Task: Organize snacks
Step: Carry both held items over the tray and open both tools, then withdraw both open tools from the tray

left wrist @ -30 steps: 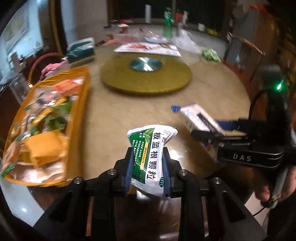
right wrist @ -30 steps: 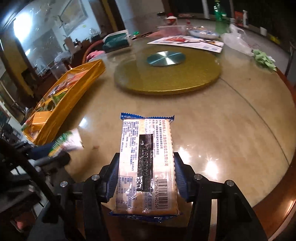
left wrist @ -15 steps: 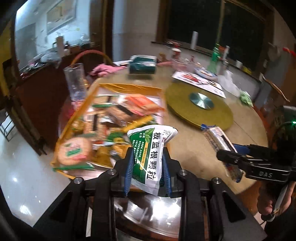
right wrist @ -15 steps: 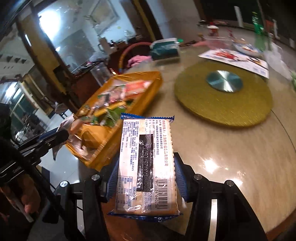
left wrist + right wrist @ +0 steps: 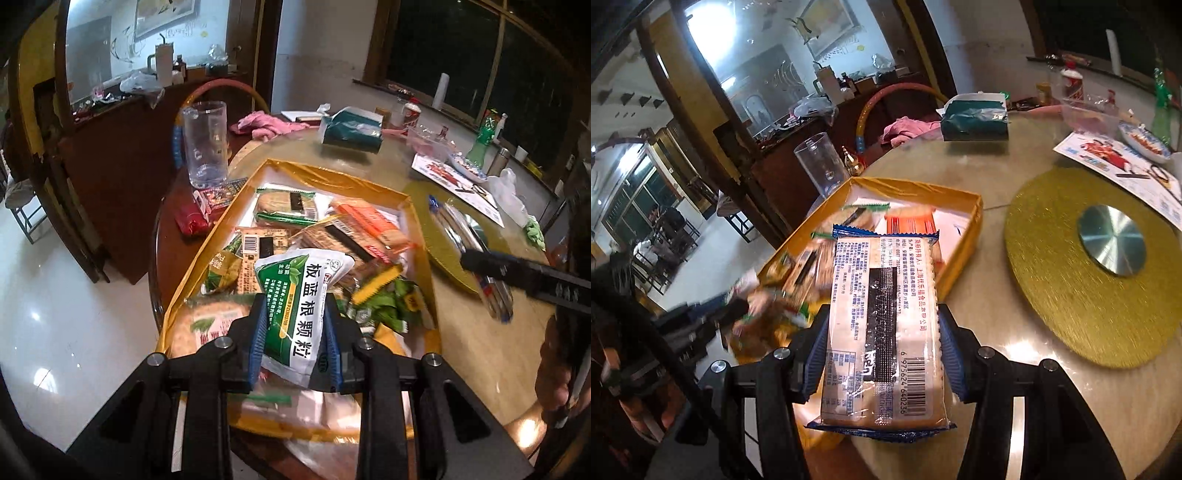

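Snacks fill the orange tray (image 5: 236, 206) on the marble table (image 5: 993, 177); left tool (image 5: 295, 347) grips a sachet (image 5: 303, 295), right tool (image 5: 882, 350) a biscuit pack (image 5: 882, 325).

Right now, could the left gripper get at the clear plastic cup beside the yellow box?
Probably not yet: the left gripper is shut on the green-and-white sachet, so though nothing blocks the clear plastic cup, it cannot take it.

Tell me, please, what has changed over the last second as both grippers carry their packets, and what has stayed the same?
Both grippers swung from over the bare table toward the orange box. The left gripper now holds its green-and-white sachet over the snacks in the box; the right gripper brings the cracker pack to the box's near edge. Both grips are unchanged, nothing released. The box, clear cup and gold turntable have not moved.
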Motion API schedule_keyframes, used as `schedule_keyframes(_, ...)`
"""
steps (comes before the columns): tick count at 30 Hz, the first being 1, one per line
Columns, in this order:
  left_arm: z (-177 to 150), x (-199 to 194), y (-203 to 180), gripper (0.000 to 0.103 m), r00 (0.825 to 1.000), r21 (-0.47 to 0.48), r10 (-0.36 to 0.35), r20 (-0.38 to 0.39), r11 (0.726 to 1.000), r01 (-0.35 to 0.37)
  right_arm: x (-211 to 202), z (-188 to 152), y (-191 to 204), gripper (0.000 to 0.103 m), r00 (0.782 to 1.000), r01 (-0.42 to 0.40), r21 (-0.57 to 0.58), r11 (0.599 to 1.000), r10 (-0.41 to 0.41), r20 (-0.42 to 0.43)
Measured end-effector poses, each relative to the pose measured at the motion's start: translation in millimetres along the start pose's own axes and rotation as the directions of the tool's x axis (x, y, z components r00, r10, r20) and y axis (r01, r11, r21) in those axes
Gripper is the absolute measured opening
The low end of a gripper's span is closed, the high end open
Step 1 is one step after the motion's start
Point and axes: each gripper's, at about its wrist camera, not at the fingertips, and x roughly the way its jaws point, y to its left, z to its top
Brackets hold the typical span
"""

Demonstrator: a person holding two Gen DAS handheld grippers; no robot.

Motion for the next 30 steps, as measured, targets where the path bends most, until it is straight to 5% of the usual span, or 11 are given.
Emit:
schedule_keyframes(9,21,38,6,0.031,0.999,0.003,0.023,-0.041,1.0,-0.023,73,58,-19,0.054,0.996,0.05,0.04,0.998,-0.047,-0.073)
schedule_keyframes(17,28,60,13,0.034,0.996,-0.001,0.07,-0.062,0.998,-0.07,108,61,-33,0.058,0.994,0.031,0.081,0.996,-0.022,-0.104)
schedule_keyframes(21,27,64,10,0.059,0.994,0.015,0.086,-0.06,0.996,-0.086,99,59,-30,0.06,0.997,0.04,0.07,0.997,-0.034,-0.076)
schedule_keyframes(24,23,54,12,0.063,0.993,-0.001,0.119,-0.022,0.993,-0.119,73,51,-26,0.08,0.998,0.062,0.112,0.992,-0.063,0.006)
schedule_keyframes(30,8,11,5,0.082,0.995,-0.01,0.076,0.072,0.997,-0.075,13,6,5,0.082,0.997,0.023,0.055,0.998,-0.027,0.074)
